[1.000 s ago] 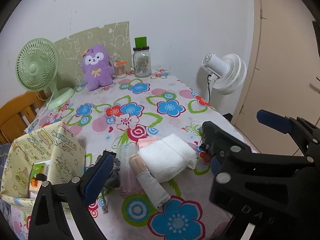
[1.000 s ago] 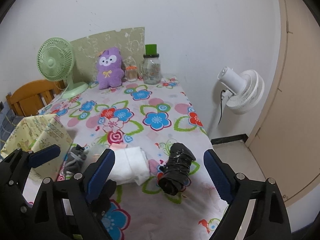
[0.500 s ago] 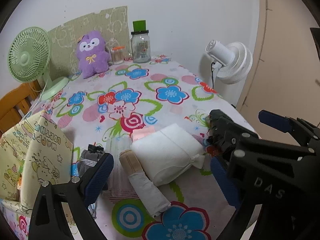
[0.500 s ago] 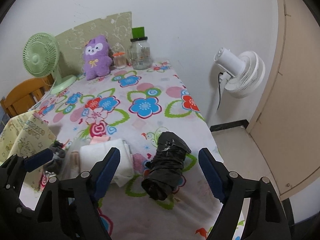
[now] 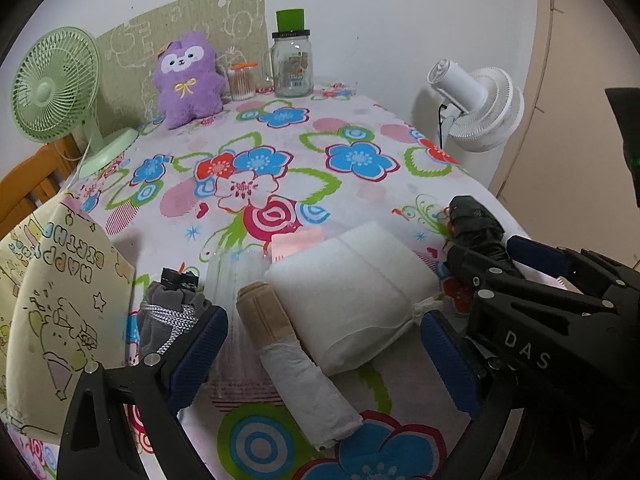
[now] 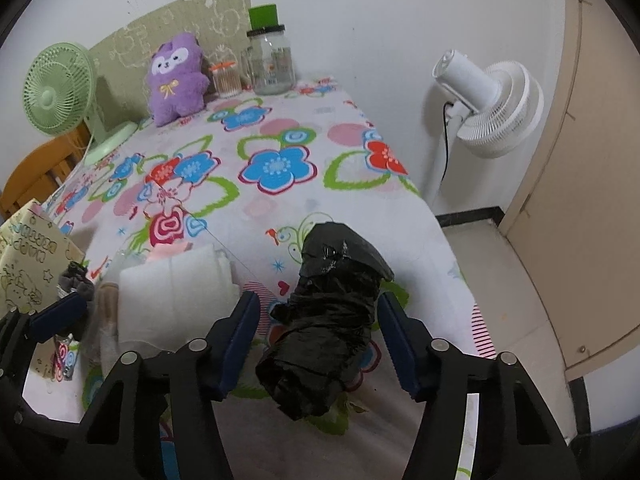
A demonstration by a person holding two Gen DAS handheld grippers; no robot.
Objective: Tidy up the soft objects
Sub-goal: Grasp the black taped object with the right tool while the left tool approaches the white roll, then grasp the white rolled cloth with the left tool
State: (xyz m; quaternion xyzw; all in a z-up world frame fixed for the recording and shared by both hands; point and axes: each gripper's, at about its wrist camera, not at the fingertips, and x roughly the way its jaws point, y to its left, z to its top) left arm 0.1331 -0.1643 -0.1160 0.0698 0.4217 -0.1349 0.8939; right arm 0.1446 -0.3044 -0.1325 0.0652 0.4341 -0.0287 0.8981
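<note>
While spread, right tongs (image 6: pixel 318 340) straddle black bundle (image 6: pixel 332 320).

The middle of the flowered tablecloth (image 5: pixel 280 148) lies bare, an open lane in the centre of both views. Along the upper edge stand 4 obstacles: green desk fan (image 5: pixel 56 88), purple plush toy (image 5: pixel 186 80), cotton-swab jar (image 5: pixel 241 82) and glass jar (image 5: pixel 292 66). At lower left the yellow gift bag (image 5: pixel 60 300) walls that side. In the lower frame, grey pouch (image 5: pixel 172 312), beige roll (image 5: pixel 288 344), white bundle (image 5: pixel 352 296) and black wrapped roll (image 6: pixel 332 320) lie close together. The white floor fan (image 6: pixel 492 108) stands off the table's right edge.
</note>
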